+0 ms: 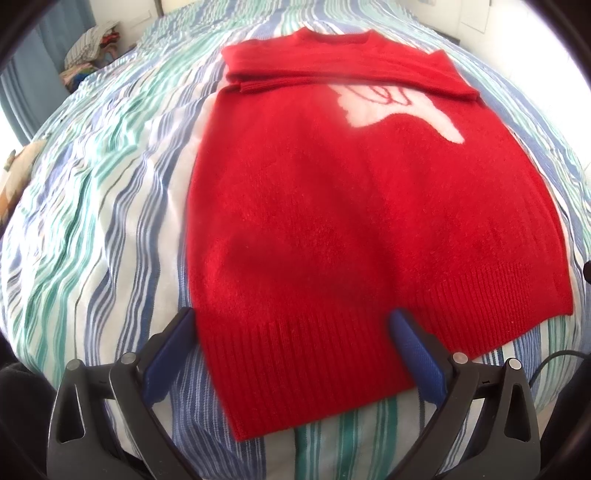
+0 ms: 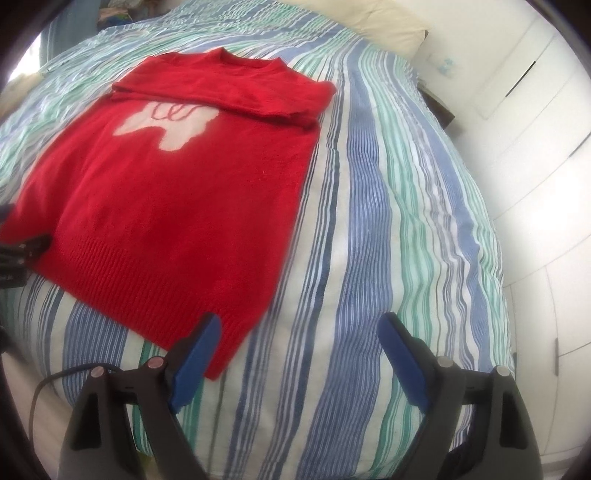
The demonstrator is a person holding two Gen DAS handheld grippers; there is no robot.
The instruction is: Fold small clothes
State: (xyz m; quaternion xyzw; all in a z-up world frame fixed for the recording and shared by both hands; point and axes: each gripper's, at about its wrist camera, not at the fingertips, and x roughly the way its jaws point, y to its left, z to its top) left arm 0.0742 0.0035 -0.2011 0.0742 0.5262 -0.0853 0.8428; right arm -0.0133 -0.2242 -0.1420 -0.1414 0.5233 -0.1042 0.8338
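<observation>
I hold my left gripper [image 1: 291, 325] low over the near end of the bed [image 1: 110, 206], its two blue-padded fingers [image 1: 415, 354] spread wide apart. Between them lies the near left corner of the red sweater [image 1: 354, 206], the ribbed hem [image 1: 295, 369] running across the gap; the left finger sits just off the sweater's left edge, over the striped cover, and the right finger lies over the hem. Whether either pad is touching the knit I cannot tell. The sweater lies flat on the blue, green and white striped bedding, neck at the far end, hem at the near end. Both sleeves [image 1: 332, 70] are folded across the chest in a red band just below the collar, and a white motif [image 1: 391, 107] shows partly beneath that band. My right gripper [image 2: 299, 328] is also spread wide, hovering near the sweater's near right corner [image 2: 221, 332]. Its left finger [image 2: 195, 354] overlaps that corner of the hem in the right wrist view, while its right finger [image 2: 402, 354] is well out over bare striped cover. Nothing is pinched in either tool. At the far right of the bed lies a pale pillow [image 2: 388, 26], with white cupboard doors [image 2: 535, 147] beyond. Far left, a heap of mixed clothes [image 1: 92, 48] sits past the bed's edge.
</observation>
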